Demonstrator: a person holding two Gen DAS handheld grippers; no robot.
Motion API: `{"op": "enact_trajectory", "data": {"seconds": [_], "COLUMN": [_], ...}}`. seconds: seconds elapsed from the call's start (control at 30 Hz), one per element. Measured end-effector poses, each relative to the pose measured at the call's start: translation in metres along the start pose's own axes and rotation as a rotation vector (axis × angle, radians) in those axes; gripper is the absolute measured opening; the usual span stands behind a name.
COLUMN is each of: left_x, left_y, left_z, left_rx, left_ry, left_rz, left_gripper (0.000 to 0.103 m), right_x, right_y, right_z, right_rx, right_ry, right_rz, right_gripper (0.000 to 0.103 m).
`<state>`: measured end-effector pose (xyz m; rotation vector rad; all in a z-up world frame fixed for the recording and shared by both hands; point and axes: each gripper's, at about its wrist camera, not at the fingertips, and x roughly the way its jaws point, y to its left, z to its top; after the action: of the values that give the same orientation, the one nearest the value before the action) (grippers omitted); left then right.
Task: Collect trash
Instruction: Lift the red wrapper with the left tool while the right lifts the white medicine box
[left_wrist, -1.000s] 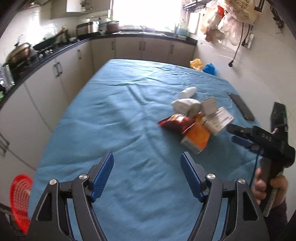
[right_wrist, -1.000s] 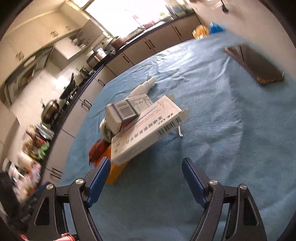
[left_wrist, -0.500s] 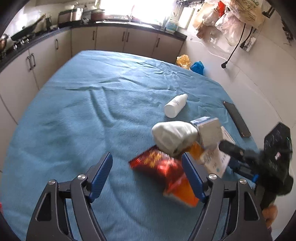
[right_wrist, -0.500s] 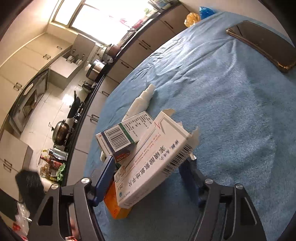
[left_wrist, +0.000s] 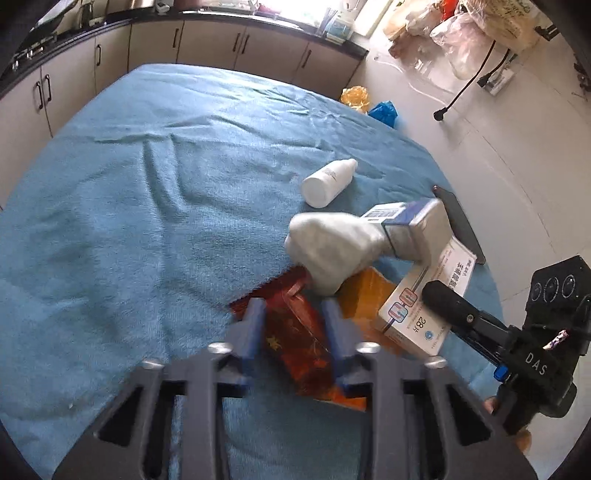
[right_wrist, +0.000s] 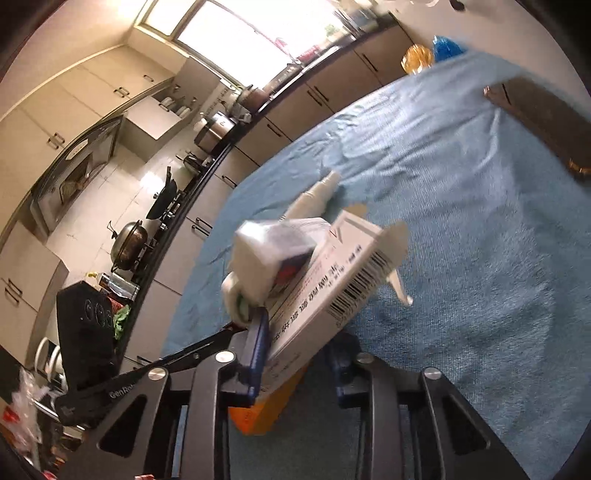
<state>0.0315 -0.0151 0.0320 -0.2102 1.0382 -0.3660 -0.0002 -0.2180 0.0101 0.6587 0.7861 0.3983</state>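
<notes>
The left claw (left_wrist: 293, 325) has just been closing, and its blue pads are now pressing on either side of a red snack wrapper (left_wrist: 295, 332) lying on the blue-clothed surface (left_wrist: 147, 221). The right claw (right_wrist: 299, 339) has also just been closing, and it is clamping the near end of a long white medicine box (right_wrist: 332, 280), which is tilting up off the cloth with its barcode end raised and its flap open. A smaller white-and-blue carton (left_wrist: 410, 225) is resting on top of that box, blurred in the right wrist view. An orange box (left_wrist: 365, 291) is lying under the pile, touching the wrapper. A crumpled white wad (left_wrist: 328, 247) is sitting against the small carton and over the wrapper's far end. Beyond the heap, a white bottle (left_wrist: 328, 181) is lying on its side, apart from the rest. A dark phone (left_wrist: 460, 221) is lying near the surface's right edge. Past the far corner, yellow and blue bags (left_wrist: 369, 103) are sitting on the floor beside the kitchen cabinets (left_wrist: 240, 48).
</notes>
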Motion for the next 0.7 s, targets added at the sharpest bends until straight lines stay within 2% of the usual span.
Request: {"op": "enact_trajectory", "data": {"seconds": [0.07,0.13,0.17,0.37,0.43,0.47,0.5,0.57,0.63,0.7], "left_x": [-0.007,-0.017,-0.021,-0.044,-0.045,-0.044,-0.046,-0.044,-0.031,-0.017], "left_y": [0.000,0.000,0.001,0.007,0.010,0.011,0.013,0.012,0.007,0.003], "left_z": [-0.003,-0.008,-0.010,-0.025,-0.025,-0.025,-0.025,-0.023,-0.017,-0.015], "left_rx": [0.002,0.005,0.008,0.007,-0.002,-0.012,-0.037,-0.056,-0.060,-0.060], "left_ry": [-0.007,-0.017,-0.020,-0.039,-0.045,-0.055,-0.098,-0.127,-0.083,-0.047], "left_rz": [-0.003,-0.011,-0.014,-0.012,-0.008,0.004,0.012,0.015,-0.016,-0.006], "left_gripper": [0.017,0.002,0.000,0.002,0.034,0.071,0.083,0.083,0.083,0.083], "right_x": [-0.004,-0.007,-0.008,-0.016,-0.018,-0.018,-0.018,-0.017,-0.019,-0.019], "right_y": [0.004,0.007,0.009,0.014,0.015,0.016,0.016,0.017,0.015,0.014], "right_z": [-0.002,-0.003,-0.004,-0.007,-0.007,-0.008,-0.008,-0.009,-0.008,-0.008], "right_rx": [-0.020,-0.035,-0.043,-0.068,-0.070,-0.069,-0.070,-0.074,-0.076,-0.072], "right_ry": [-0.010,-0.019,-0.025,-0.048,-0.053,-0.053,-0.052,-0.051,-0.054,-0.055], "right_rz": [0.003,0.007,0.005,0.003,0.002,0.002,0.003,-0.001,-0.003,-0.001], "right_gripper": [0.026,0.023,0.023,0.019,0.019,0.019,0.019,0.019,0.019,0.019]}}
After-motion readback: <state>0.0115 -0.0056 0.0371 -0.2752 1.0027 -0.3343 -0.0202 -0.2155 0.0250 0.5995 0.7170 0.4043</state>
